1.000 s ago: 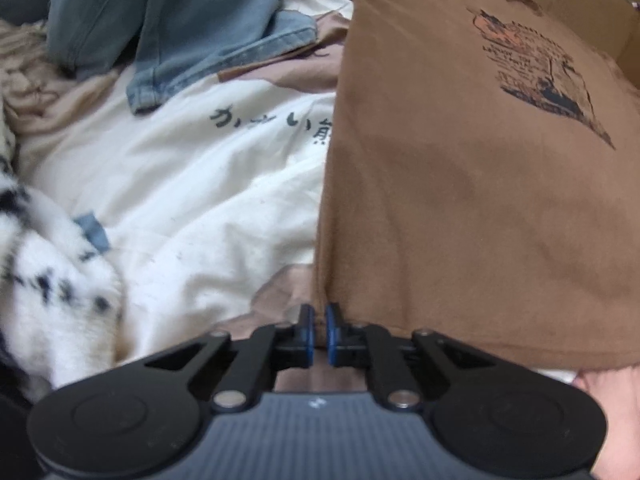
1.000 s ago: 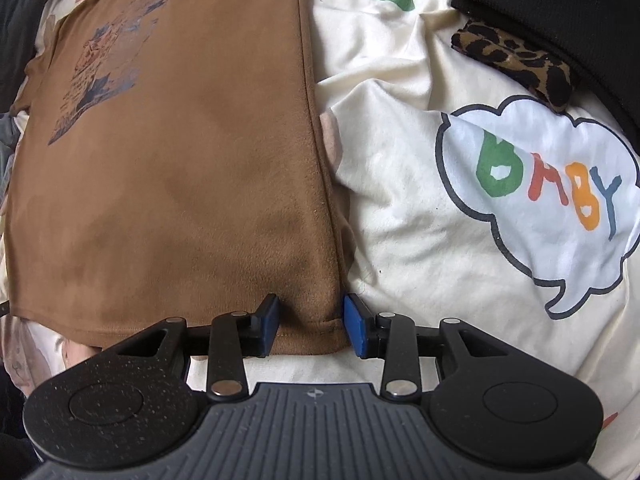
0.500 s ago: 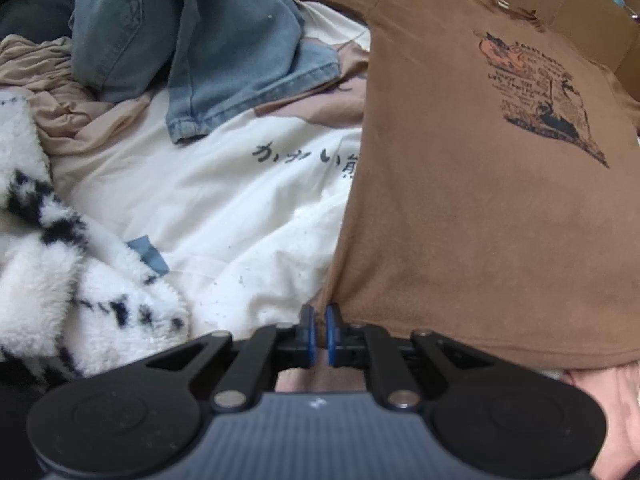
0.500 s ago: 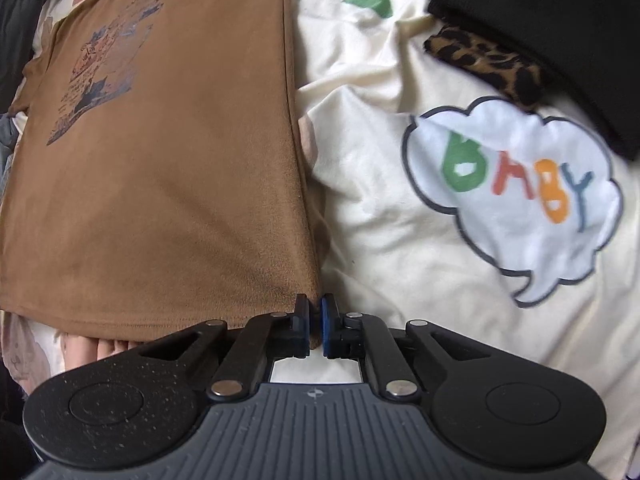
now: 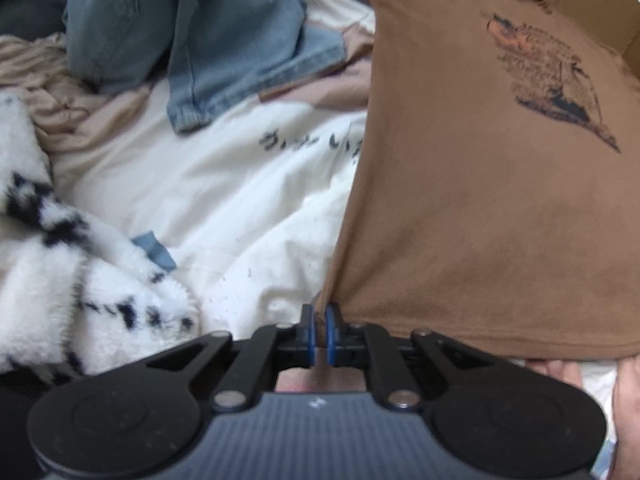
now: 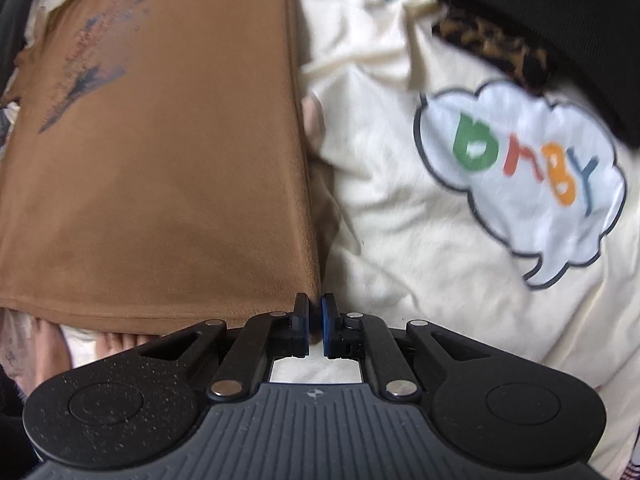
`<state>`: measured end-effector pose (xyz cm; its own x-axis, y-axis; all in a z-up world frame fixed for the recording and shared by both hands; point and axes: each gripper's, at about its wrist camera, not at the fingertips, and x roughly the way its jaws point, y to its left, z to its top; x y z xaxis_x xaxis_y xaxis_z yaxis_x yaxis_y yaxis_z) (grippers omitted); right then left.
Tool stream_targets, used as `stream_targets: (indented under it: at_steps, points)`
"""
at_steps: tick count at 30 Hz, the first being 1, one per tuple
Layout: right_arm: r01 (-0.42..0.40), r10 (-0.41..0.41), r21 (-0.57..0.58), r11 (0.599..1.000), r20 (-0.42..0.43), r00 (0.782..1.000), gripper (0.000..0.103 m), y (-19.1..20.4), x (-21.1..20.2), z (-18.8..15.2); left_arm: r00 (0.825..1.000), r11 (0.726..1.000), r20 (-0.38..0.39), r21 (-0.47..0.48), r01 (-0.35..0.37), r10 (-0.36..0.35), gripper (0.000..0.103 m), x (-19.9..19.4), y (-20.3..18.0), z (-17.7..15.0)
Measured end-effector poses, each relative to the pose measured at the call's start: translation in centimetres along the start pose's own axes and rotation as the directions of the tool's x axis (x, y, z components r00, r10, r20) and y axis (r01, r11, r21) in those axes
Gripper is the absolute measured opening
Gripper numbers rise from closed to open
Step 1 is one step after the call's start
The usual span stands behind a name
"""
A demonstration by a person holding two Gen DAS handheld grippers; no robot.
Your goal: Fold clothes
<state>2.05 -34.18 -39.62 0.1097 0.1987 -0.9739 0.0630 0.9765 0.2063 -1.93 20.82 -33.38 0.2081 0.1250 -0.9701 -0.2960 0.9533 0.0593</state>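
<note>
While both tongs (image 5: 319, 320) (image 6: 315, 312) clench the brown T-shirt's (image 5: 480, 200) hem corners, jeans (image 5: 224, 40) left, black garment (image 6: 560, 20) right.

Brown T-shirt (image 5: 480, 220), dark blue and orange chest print. Faded blue jeans (image 5: 224, 36). White fleece (image 5: 60, 280), black flecks. Cream bedding (image 6: 400, 240): white cloud patch (image 6: 532, 184), green, orange, blue letters. Leopard-print cloth (image 6: 496, 56) under black garment (image 6: 560, 12). Blue pads on black fingers (image 6: 298, 324).

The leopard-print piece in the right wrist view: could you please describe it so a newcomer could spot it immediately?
Start at the cream bedding with the colourful cloud print. Above that cloud, a narrow leopard-print cloth peeks from under a black garment; only it is spotted tan and black.
</note>
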Motion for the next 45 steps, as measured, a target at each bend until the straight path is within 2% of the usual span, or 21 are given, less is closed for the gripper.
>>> stream_targets:
  at_steps: [6, 7, 11, 15, 17, 18, 21, 26, 31, 36, 38, 43, 45]
  points:
    - [-0.004, 0.003, 0.054, 0.999, 0.014, 1.0, 0.015, -0.6, -0.8, 0.1, 0.999, 1.0, -0.05, -0.016, 0.004, -0.005, 0.008, 2.8, -0.1, 0.4]
    - [-0.004, 0.003, 0.053, 0.999, 0.028, 1.0, 0.025, -0.7, -1.4, 0.1, 0.999, 1.0, -0.054, -0.025, 0.006, -0.008, 0.009, 2.8, 0.0, 0.6]
    - [-0.033, 0.024, 0.077, 0.996, 0.109, 0.994, 0.037, -1.5, -4.4, 0.6, 0.999, 1.0, -0.039, -0.028, -0.011, 0.01, 0.013, 1.2, 0.2, 0.8]
    - [-0.069, 0.049, 0.103, 0.992, 0.193, 0.98, 0.038, -1.9, -7.1, 1.5, 1.0, 0.999, -0.02, -0.04, -0.023, 0.022, 0.017, -0.9, 0.8, 1.2]
    - [-0.089, 0.06, 0.117, 0.989, 0.226, 0.972, 0.044, -2.1, -8.3, 2.2, 1.0, 0.998, -0.004, -0.062, -0.026, 0.026, 0.021, -2.3, 1.1, 1.7]
    - [-0.098, 0.066, 0.124, 0.987, 0.242, 0.968, 0.047, -2.2, -8.8, 2.6, 1.0, 0.998, 0.005, -0.064, -0.029, 0.029, 0.026, -2.9, 1.1, 2.2]
    - [-0.132, 0.088, 0.139, 0.981, 0.286, 0.954, 0.048, -2.7, -10.2, 3.9, 0.998, 0.997, 0.037, -0.059, -0.04, 0.042, 0.035, -4.8, 1.0, 3.7]
    - [-0.176, 0.109, 0.169, 0.97, 0.344, 0.933, 0.048, -3.4, -11.7, 6.1, 0.996, 0.997, 0.075, -0.05, -0.05, 0.054, 0.037, -6.8, 0.5, 6.6]
    - [-0.212, 0.118, 0.21, 0.954, 0.388, 0.914, 0.048, -4.0, -12.2, 7.8, 0.993, 0.998, 0.102, -0.024, -0.054, 0.056, 0.048, -7.9, -0.3, 9.9]
    - [-0.233, 0.116, 0.239, 0.943, 0.421, 0.9, 0.048, -4.3, -12.3, 9.4, 0.991, 0.999, 0.126, -0.013, -0.038, 0.039, 0.056, -8.0, -1.1, 13.1]
    - [-0.244, 0.118, 0.241, 0.94, 0.441, 0.89, 0.055, -4.4, -12.3, 10.1, 0.991, 0.999, 0.13, 0.003, -0.038, 0.037, 0.06, -7.5, -1.6, 14.2]
    - [-0.254, 0.113, 0.251, 0.934, 0.467, 0.877, 0.058, -4.8, -12.1, 11.3, 0.99, 0.999, 0.137, 0.022, -0.029, 0.026, 0.062, -6.3, -3.3, 16.7]
    - [-0.252, 0.11, 0.251, 0.935, 0.47, 0.876, 0.059, -4.8, -11.9, 11.7, 0.99, 0.999, 0.139, 0.027, -0.018, 0.014, 0.069, -5.9, -4.1, 17.6]
